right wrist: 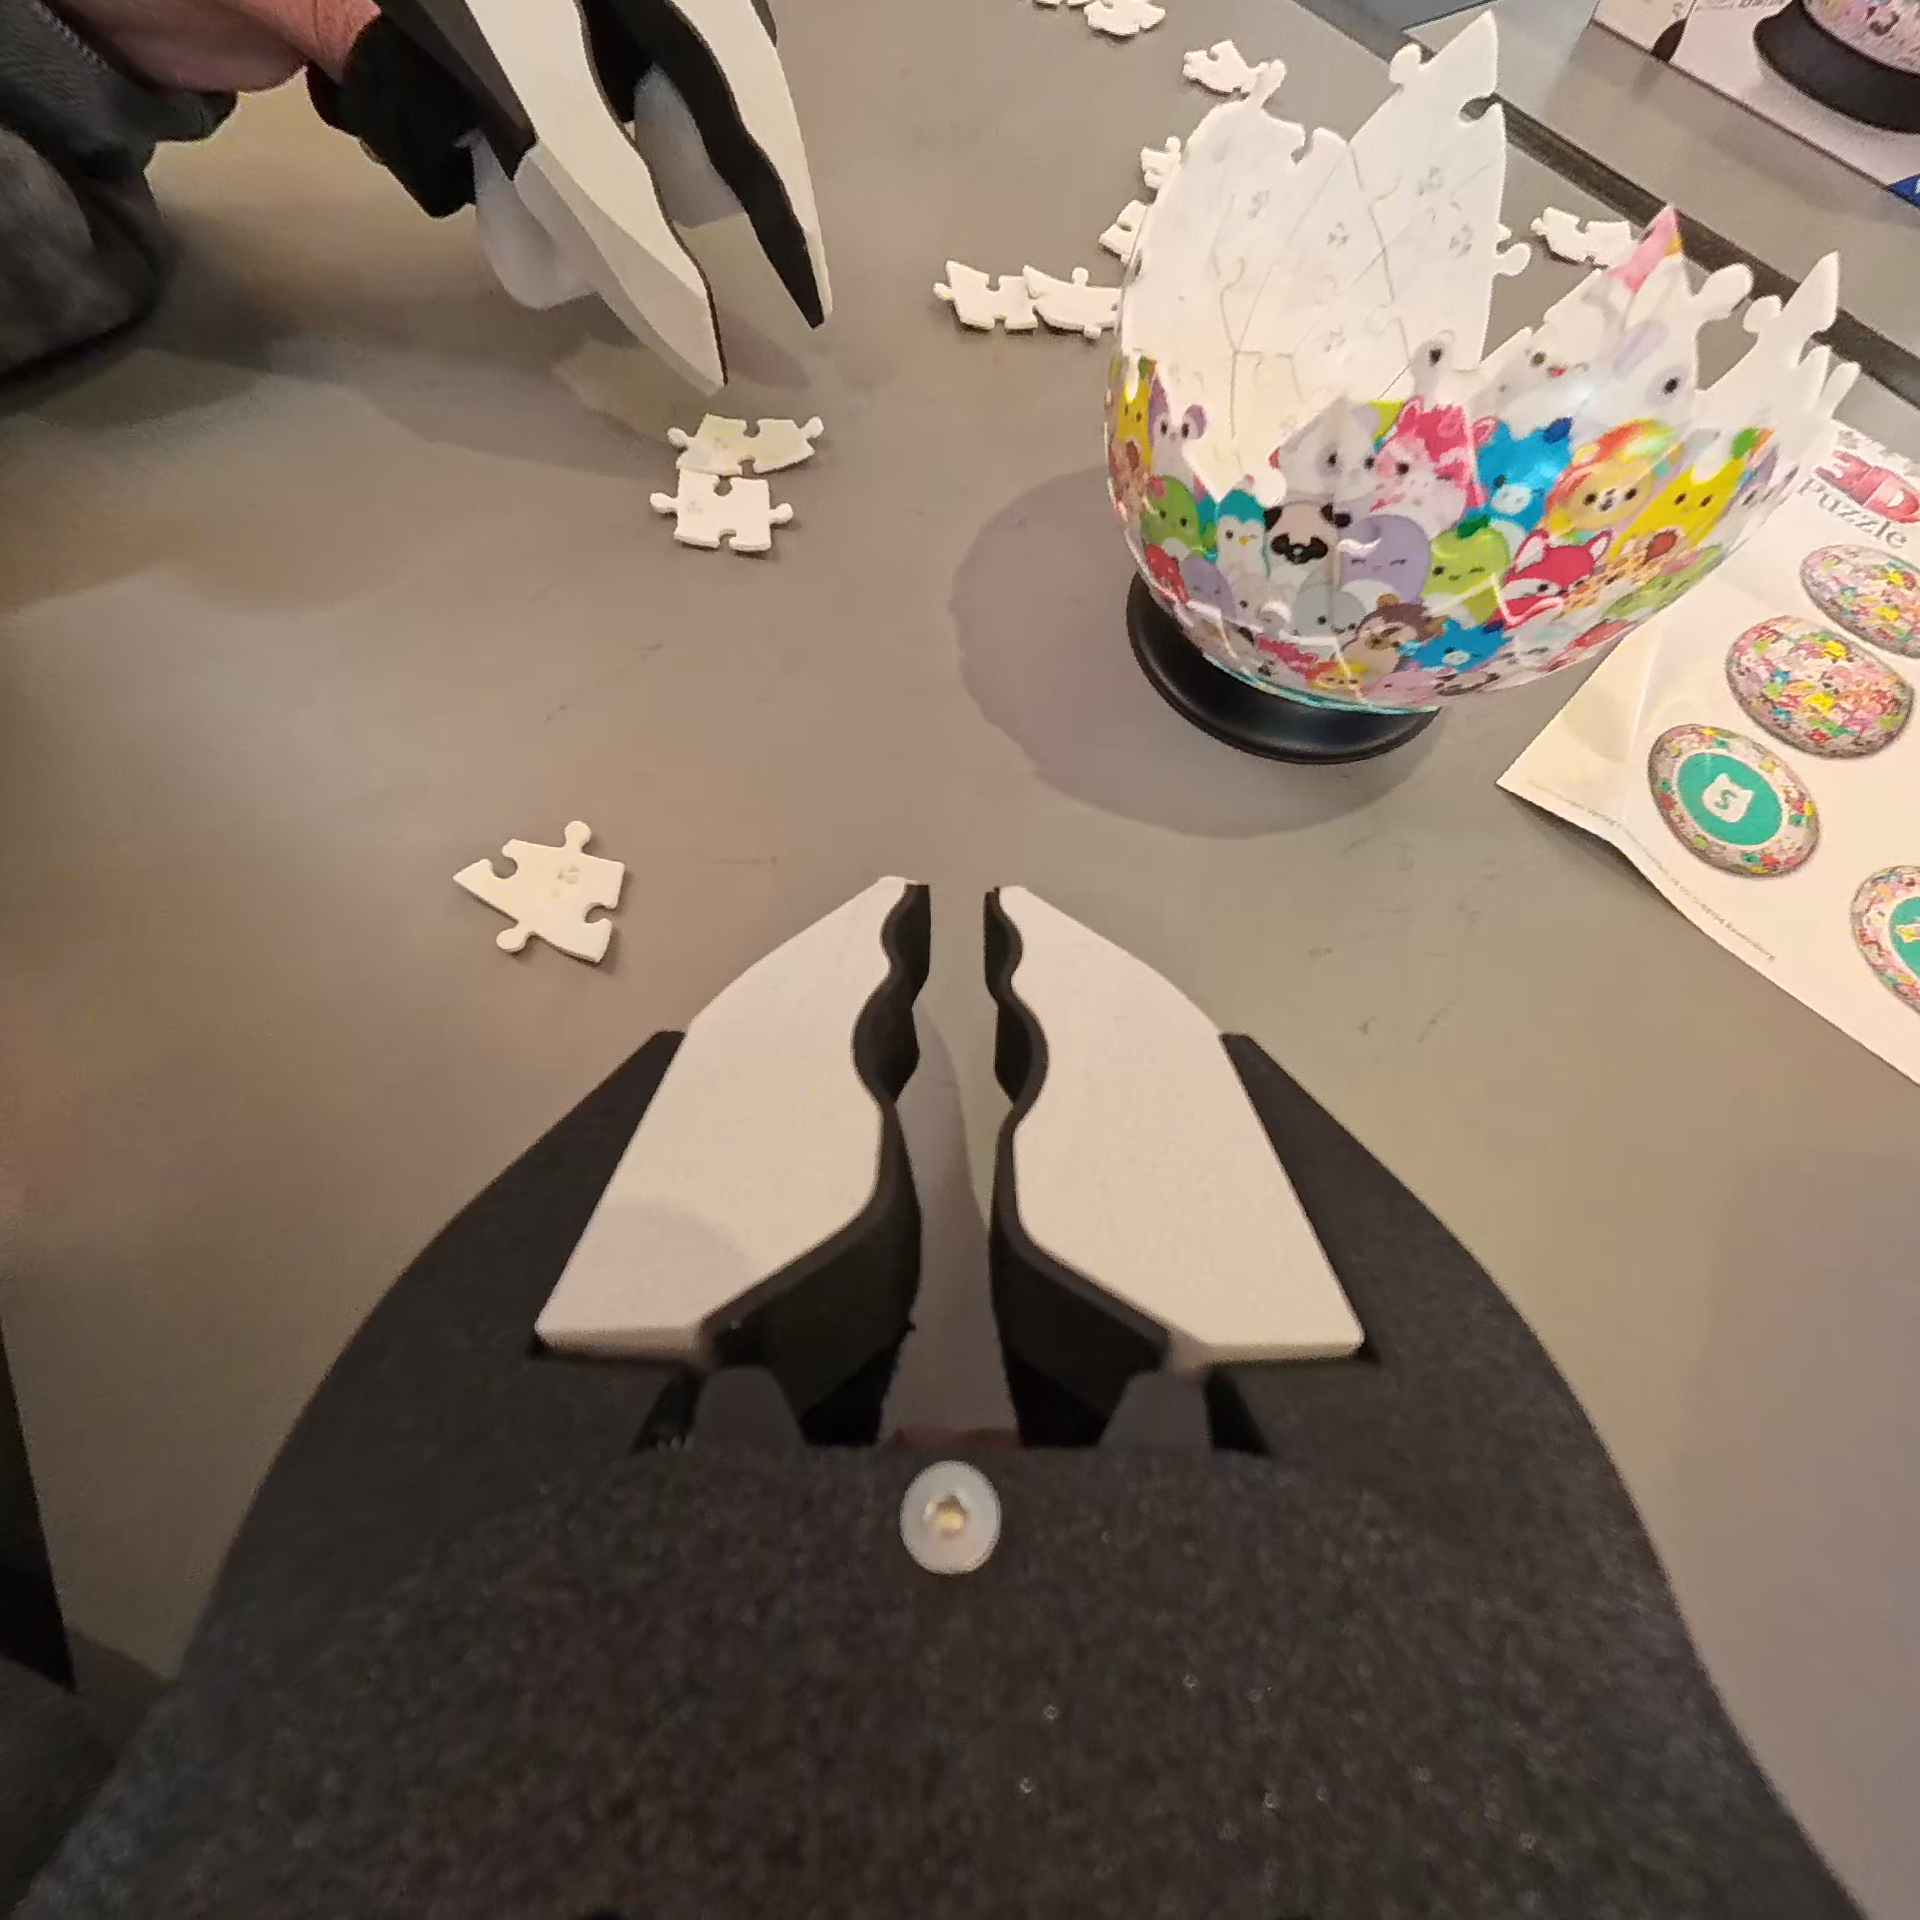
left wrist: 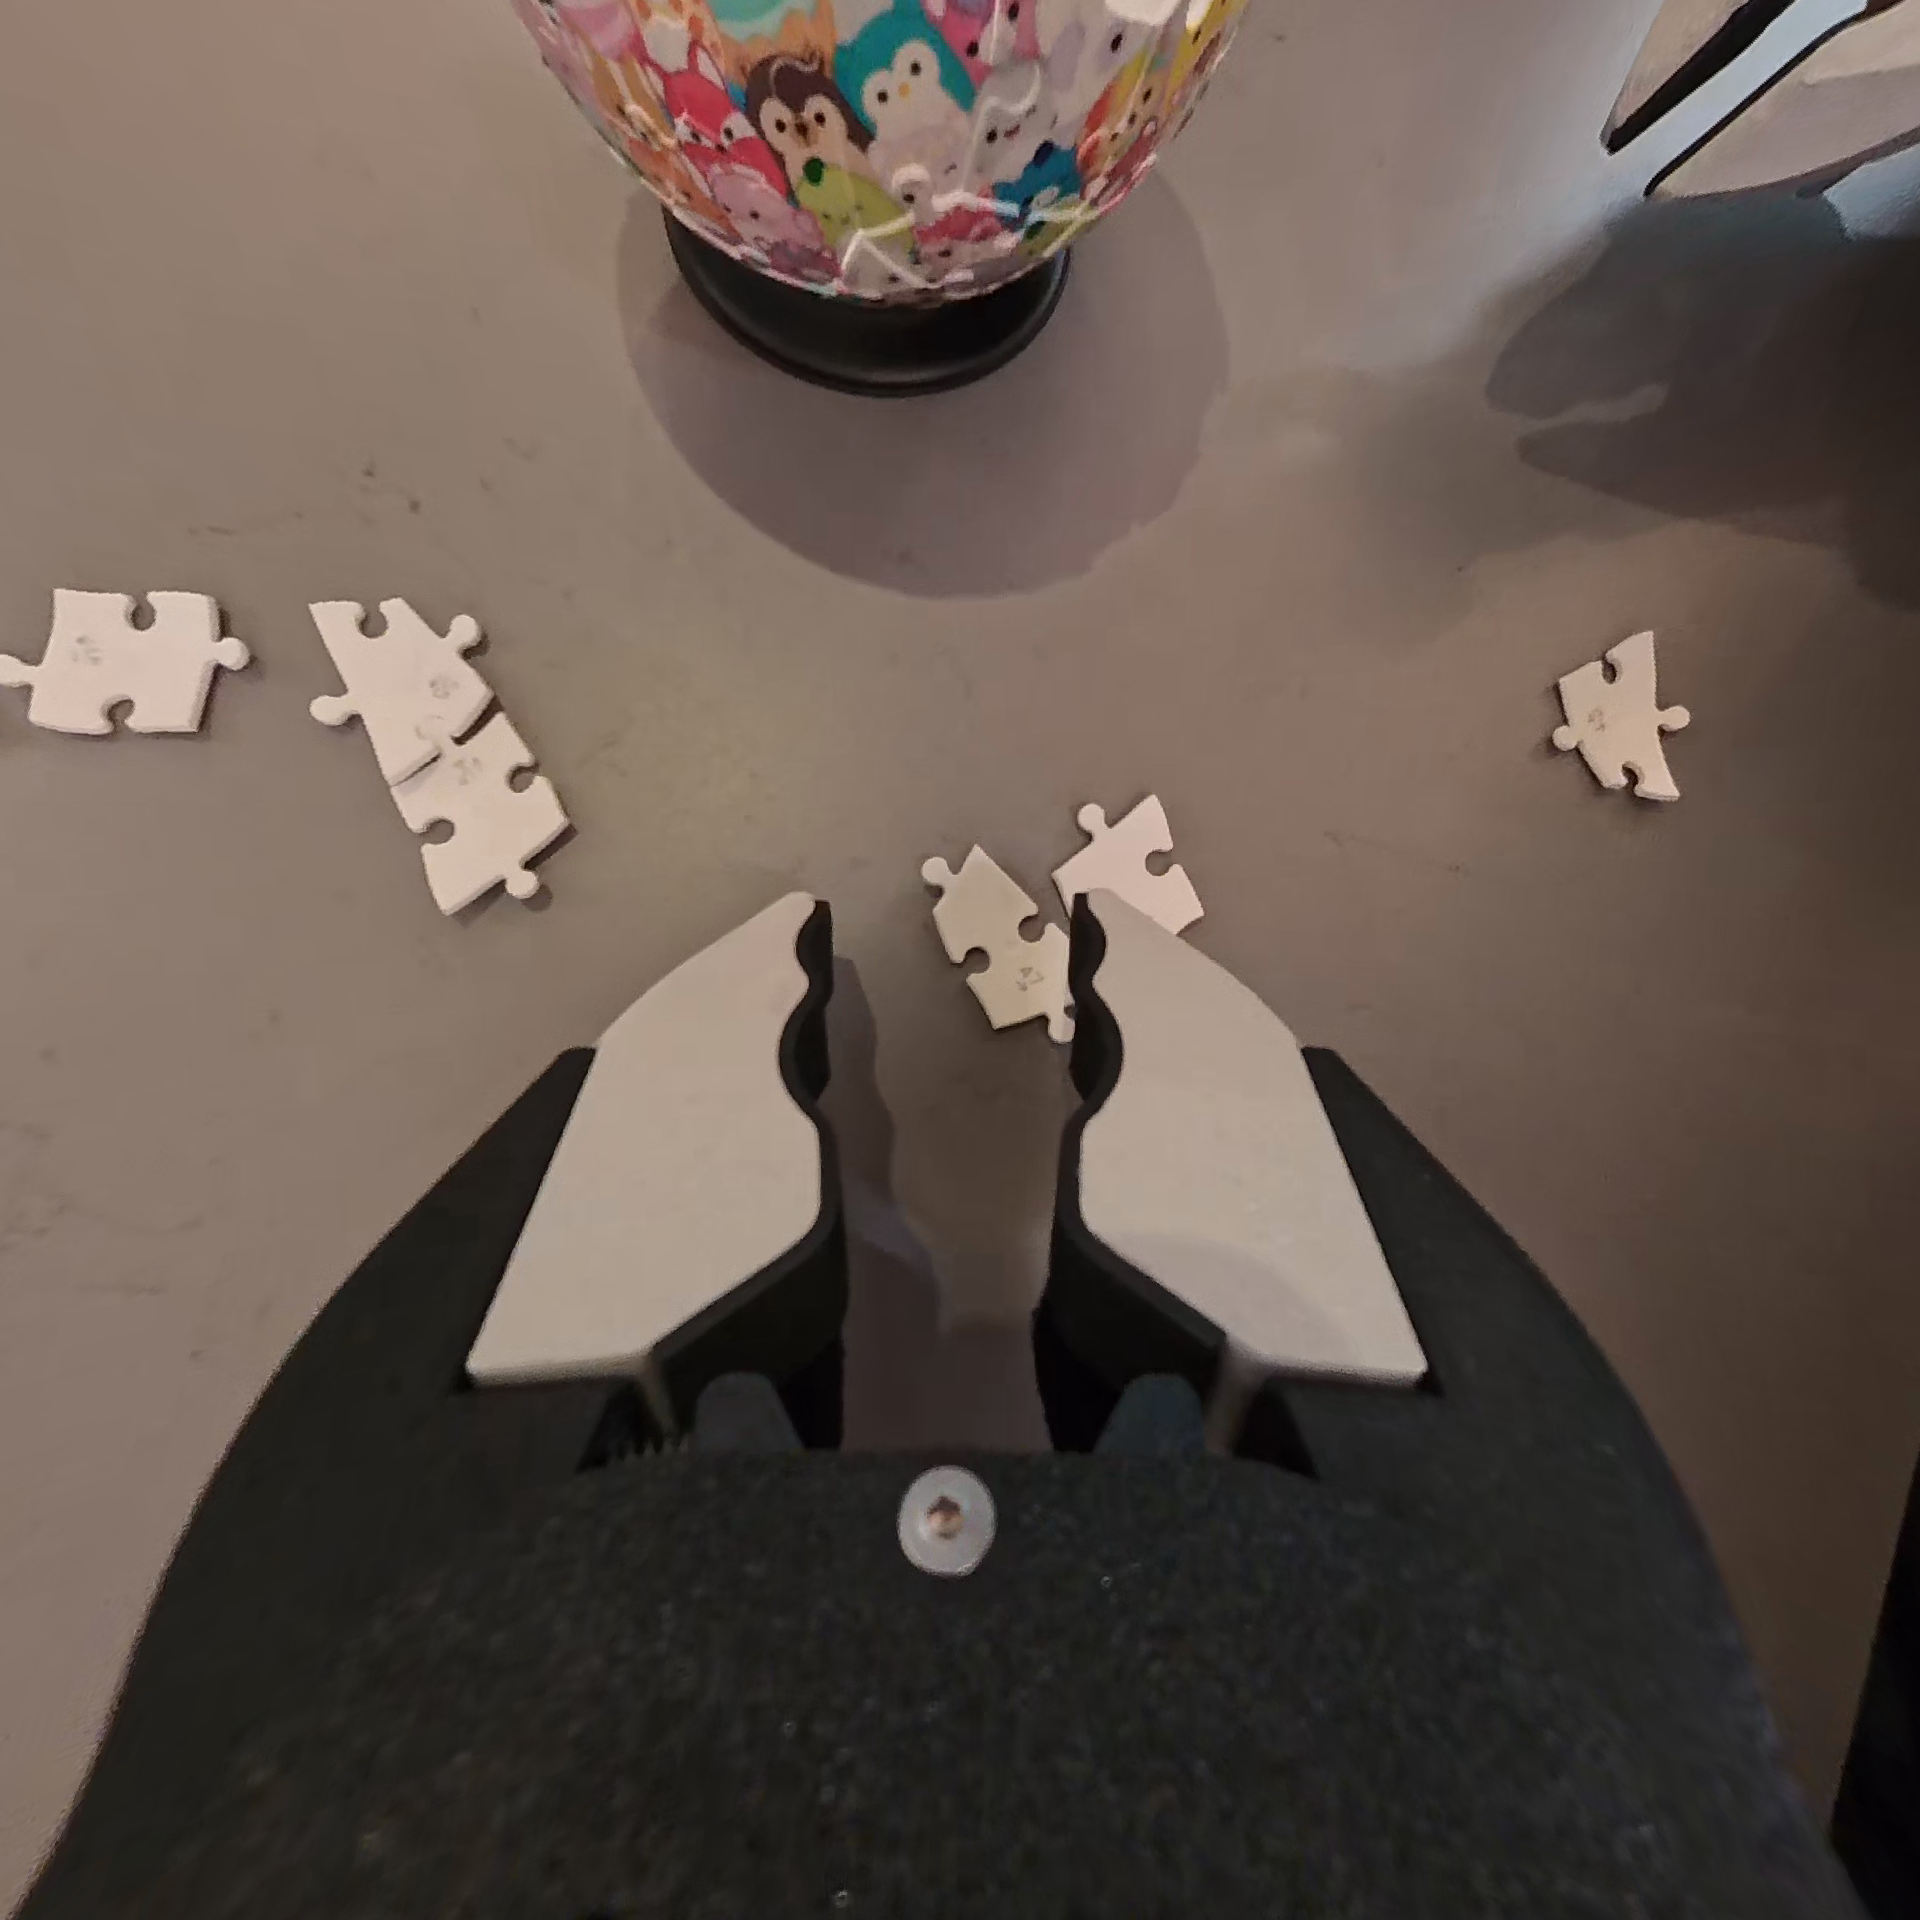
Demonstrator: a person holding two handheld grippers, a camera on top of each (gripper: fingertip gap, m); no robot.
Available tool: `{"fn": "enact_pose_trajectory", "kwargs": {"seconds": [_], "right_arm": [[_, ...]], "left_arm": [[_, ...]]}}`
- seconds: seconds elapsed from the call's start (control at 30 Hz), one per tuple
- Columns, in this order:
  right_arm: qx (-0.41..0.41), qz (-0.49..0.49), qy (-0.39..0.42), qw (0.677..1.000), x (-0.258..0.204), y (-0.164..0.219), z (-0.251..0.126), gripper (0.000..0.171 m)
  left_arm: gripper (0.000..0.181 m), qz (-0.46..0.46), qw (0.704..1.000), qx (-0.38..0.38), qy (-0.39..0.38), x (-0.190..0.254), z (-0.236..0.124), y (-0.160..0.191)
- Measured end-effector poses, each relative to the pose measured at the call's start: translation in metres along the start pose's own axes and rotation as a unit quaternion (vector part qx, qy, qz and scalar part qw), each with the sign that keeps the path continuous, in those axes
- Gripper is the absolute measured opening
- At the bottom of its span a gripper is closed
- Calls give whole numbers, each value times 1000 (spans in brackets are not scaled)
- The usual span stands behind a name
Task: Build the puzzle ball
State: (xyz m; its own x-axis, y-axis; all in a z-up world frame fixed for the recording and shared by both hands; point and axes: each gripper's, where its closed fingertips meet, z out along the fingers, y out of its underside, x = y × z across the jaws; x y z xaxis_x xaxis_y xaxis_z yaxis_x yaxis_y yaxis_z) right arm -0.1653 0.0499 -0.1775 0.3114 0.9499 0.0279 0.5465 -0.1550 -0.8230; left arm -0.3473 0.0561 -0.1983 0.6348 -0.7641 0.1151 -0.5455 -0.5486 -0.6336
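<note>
On the grey table [right wrist: 312, 665] the half-built ball [right wrist: 1455, 499] sits upright on its black stand [right wrist: 1247, 717], open at the top, with an instruction sheet [right wrist: 1714, 831] just beside it. Left gripper [left wrist: 951, 914] hovers low over two touching white pieces [left wrist: 1003, 945], jaws apart and holding nothing. Right gripper [right wrist: 956, 899] hangs nearer the camera, jaws almost together but empty, a lone piece [right wrist: 545, 894] near its left finger.

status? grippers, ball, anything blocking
Left gripper open, empty, low over two loose pieces. Right gripper nearly shut, empty. Ball half built on stand. Nothing in the way.
</note>
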Motion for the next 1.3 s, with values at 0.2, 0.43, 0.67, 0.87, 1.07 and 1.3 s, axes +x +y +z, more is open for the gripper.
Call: {"fn": "enact_pose_trajectory", "kwargs": {"seconds": [0.2, 0.43, 0.67, 0.87, 1.07, 1.3], "right_arm": [[2, 2, 0, 1000, 1, 0, -1, 10], [12, 17, 7, 1000, 8, 1, -5, 10], [16, 33, 23, 999, 23, 7, -14, 15], [45, 80, 83, 992, 40, 14, -42, 33], [66, 87, 140, 984, 39, 26, -71, 53], [80, 43, 135, 987, 17, 7, -76, 55]], "left_arm": [[43, -1, 1000, 5, -3, 1, -1, -3], [43, -23, 999, 12, 24, 18, -18, 6], [54, -20, 999, 36, 13, 55, -11, 13], [61, -48, 992, 98, -59, 62, -19, -1], [65, -51, 970, 181, -152, 56, -50, 5], [75, -41, 973, 196, -115, 64, -59, -33]]}}
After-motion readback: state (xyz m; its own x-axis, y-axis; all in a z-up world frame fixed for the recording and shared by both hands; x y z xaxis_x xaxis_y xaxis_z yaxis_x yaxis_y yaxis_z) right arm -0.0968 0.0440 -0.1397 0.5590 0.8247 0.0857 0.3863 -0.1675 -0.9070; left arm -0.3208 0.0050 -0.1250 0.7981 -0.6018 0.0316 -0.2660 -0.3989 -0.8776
